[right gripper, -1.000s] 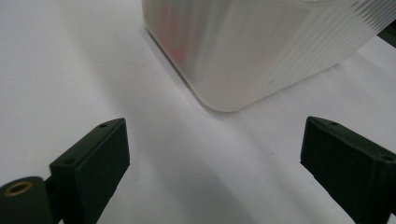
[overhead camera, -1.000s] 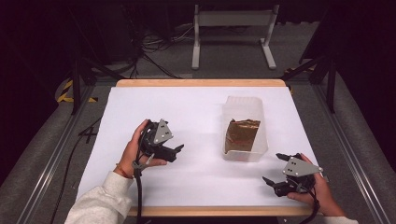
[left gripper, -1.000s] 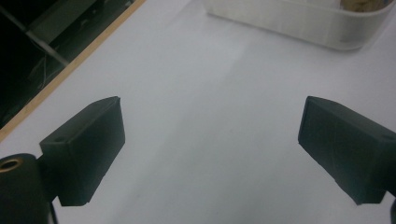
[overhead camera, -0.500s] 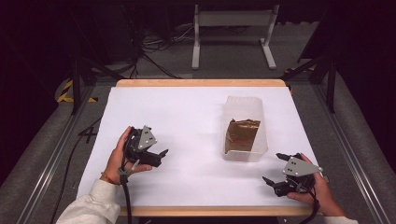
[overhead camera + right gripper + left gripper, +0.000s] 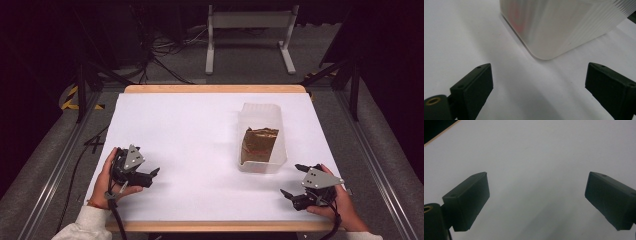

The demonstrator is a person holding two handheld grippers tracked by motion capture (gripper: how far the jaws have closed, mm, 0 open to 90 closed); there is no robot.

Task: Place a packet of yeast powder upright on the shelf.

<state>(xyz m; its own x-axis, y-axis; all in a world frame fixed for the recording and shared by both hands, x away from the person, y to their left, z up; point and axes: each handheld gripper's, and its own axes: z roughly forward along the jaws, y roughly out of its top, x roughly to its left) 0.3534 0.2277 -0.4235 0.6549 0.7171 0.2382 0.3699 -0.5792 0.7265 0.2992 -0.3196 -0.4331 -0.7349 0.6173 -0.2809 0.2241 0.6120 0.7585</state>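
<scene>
A clear plastic tub [image 5: 262,112] stands on the right half of the white table [image 5: 190,135], with a brown packet [image 5: 259,145] inside it. Near the table's front left, my left gripper [image 5: 153,176] is held open, nothing between its jaws. My right gripper [image 5: 294,181] rests open at the front right, just below and to the right of the tub. In the right gripper view the tub's frosted corner [image 5: 559,27] sits a little beyond the spread jaws. The left gripper view looks along its wide-apart jaws at bare white tabletop [image 5: 536,157].
The table has a wooden rim [image 5: 215,88] at the back. Beyond it stands a grey metal frame [image 5: 250,30] on the floor with cables around it. Rails [image 5: 55,170] run along both sides.
My left gripper has drawn back toward the front left of the table, away from the tub. The right gripper has stayed where it was.
</scene>
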